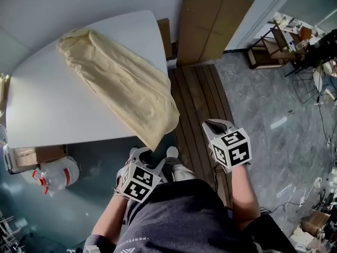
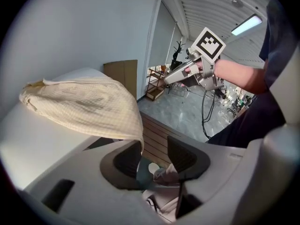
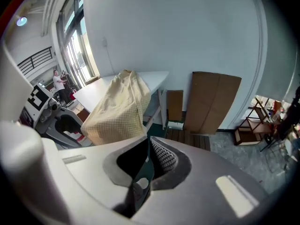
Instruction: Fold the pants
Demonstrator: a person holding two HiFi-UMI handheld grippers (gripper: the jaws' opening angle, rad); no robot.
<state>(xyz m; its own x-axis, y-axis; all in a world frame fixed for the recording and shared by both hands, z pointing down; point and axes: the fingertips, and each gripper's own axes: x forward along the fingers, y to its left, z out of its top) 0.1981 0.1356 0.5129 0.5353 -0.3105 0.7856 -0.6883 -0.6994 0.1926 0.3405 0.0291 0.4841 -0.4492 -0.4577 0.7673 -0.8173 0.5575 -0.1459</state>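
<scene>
Pale-yellow pants, finely checked, lie slantwise across the white table, with one end draped over the table's near edge and hanging below it. Left gripper: held low at that near edge just under the hanging end, forearm stretched forward, pointing steeply down, jaws apart, cloth tip beside one pad, nothing clamped. Right gripper: clear of the table's right side over the wooden floor boards, likewise angled down, jaws drawn almost together, empty.
</scene>
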